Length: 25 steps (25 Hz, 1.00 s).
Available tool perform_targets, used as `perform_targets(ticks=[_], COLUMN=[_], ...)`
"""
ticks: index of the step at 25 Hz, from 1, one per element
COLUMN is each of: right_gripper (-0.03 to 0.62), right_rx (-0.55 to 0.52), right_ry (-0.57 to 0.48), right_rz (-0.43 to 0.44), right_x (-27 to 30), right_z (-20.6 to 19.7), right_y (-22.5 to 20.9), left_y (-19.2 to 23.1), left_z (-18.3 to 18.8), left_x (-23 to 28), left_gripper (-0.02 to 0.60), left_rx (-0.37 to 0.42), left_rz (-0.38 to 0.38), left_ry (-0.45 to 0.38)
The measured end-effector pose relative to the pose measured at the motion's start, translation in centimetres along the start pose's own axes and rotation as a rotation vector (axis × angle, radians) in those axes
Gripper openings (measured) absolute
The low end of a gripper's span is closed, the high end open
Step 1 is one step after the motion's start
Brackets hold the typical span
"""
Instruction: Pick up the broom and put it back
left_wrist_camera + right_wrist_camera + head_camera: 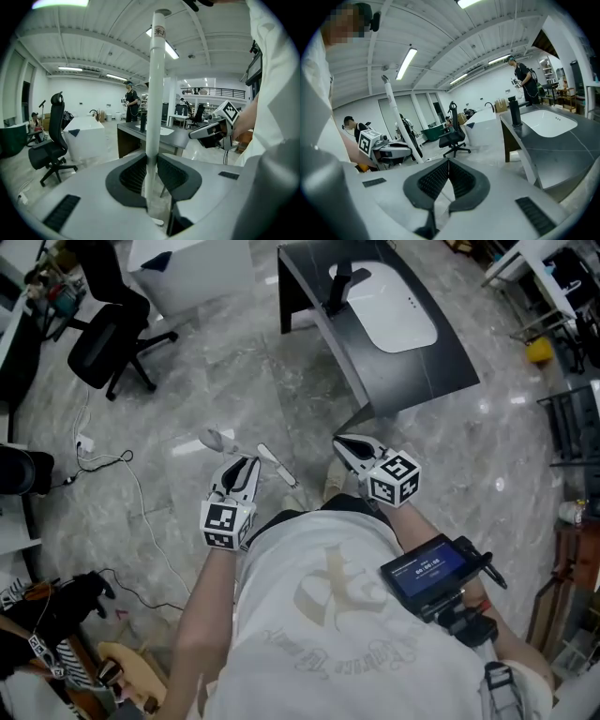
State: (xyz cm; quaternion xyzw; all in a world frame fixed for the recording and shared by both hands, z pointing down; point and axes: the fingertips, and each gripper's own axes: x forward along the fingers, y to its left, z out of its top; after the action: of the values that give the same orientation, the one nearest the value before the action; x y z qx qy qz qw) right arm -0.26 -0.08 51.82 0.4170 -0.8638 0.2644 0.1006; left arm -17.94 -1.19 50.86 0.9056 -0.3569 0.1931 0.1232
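1. White and slim, the broom (155, 93) stands upright in your left gripper (247, 465). Its handle rises straight up past the camera towards the ceiling lights.
2. Your left gripper's fingers (133, 174) are closed on the handle, one dark ribbed pad pressing it from each side. They stay partly apart only because the handle fills the gap.
3. Your right gripper (448, 161) holds nothing. Its fingers meet at the tips, and only floor shows through the narrow gap behind them.
4. From above, the two grippers sit side by side in front of your chest, apart from each other and above the grey marble-patterned floor (234, 381). The right one is not touching the broom.
5. A dark counter (422, 371) stands ahead of your right gripper. It has a white sink (398, 320) set into it and a black tap (337, 287) at the sink's edge.
6. A black office chair (108, 348) stands well off to your left, and a white cable (112, 465) trails across the floor near it.
7. Another person (131, 101) stands far back in the room, behind the counter.
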Motion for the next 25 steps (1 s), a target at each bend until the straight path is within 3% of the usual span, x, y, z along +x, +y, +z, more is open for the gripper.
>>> perform_targets(ticks=[10,25], right_gripper=[0.017,0.017], right_rx=[-0.029,-0.032], right_ry=[0.002,-0.004], right_rz=[0.018,-0.042], right_x=[0.7,-0.7], right_z=[0.0,-1.7], right_y=[2.3,3.7], left_y=[0.9,0.4], left_z=[-0.8,-2.1], left_x=[-4.0,-5.8], left_gripper=[0.083,0.083], left_rx=[-0.003,0.013], left_rz=[0.032,-0.018], left_ry=[-0.019,-0.037])
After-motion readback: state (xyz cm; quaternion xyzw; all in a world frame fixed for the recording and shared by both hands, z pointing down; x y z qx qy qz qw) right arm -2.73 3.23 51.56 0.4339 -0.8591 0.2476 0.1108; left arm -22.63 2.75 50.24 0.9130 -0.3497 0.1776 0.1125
